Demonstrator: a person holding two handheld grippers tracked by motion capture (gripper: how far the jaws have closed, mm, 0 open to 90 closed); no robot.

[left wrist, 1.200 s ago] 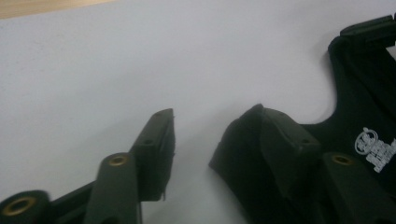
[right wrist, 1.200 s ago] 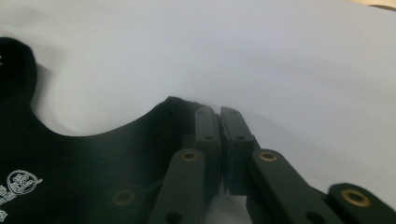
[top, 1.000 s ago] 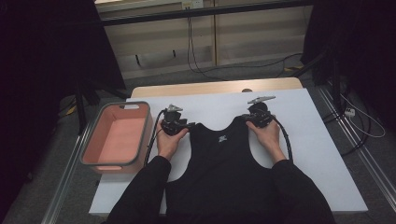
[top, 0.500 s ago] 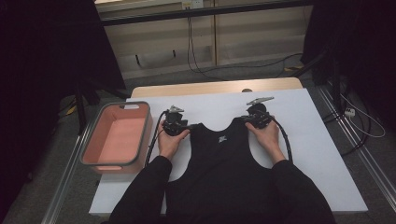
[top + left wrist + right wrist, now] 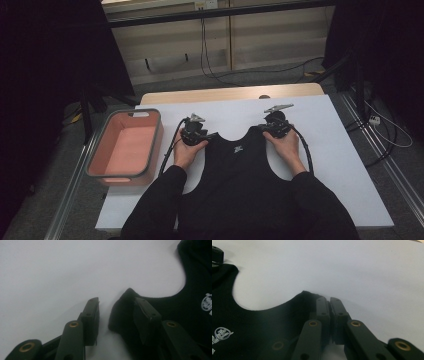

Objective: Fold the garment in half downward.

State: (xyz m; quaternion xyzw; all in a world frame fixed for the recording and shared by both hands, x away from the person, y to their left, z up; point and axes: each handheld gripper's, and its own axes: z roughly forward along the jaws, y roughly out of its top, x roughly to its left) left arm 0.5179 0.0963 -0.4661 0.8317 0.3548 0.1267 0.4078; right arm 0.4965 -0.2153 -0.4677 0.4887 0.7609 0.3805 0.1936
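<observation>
Here, a sleeveless black fabric vest [image 5: 240, 175] lies flat on the white table [image 5: 345, 165], a gripper at each shoulder strap.

The left gripper [image 5: 196, 134] sits at the vest's left strap; in the left gripper view [image 5: 113, 315] its jaws stand apart and have just been closing, with the strap's bunched end [image 5: 122, 312] between them, lying against the right-hand jaw while a gap shows to the other. The right gripper [image 5: 275, 125] is clamped: in the right gripper view [image 5: 329, 315] its jaws are pressed together at the tip of the vest's right strap [image 5: 307, 296], though whether cloth is caught between them cannot be told. A small white logo [image 5: 239, 149] marks the neckline. A pink rectangular plastic tub [image 5: 125, 147] stands near the table's left edge, well apart from the vest.
</observation>
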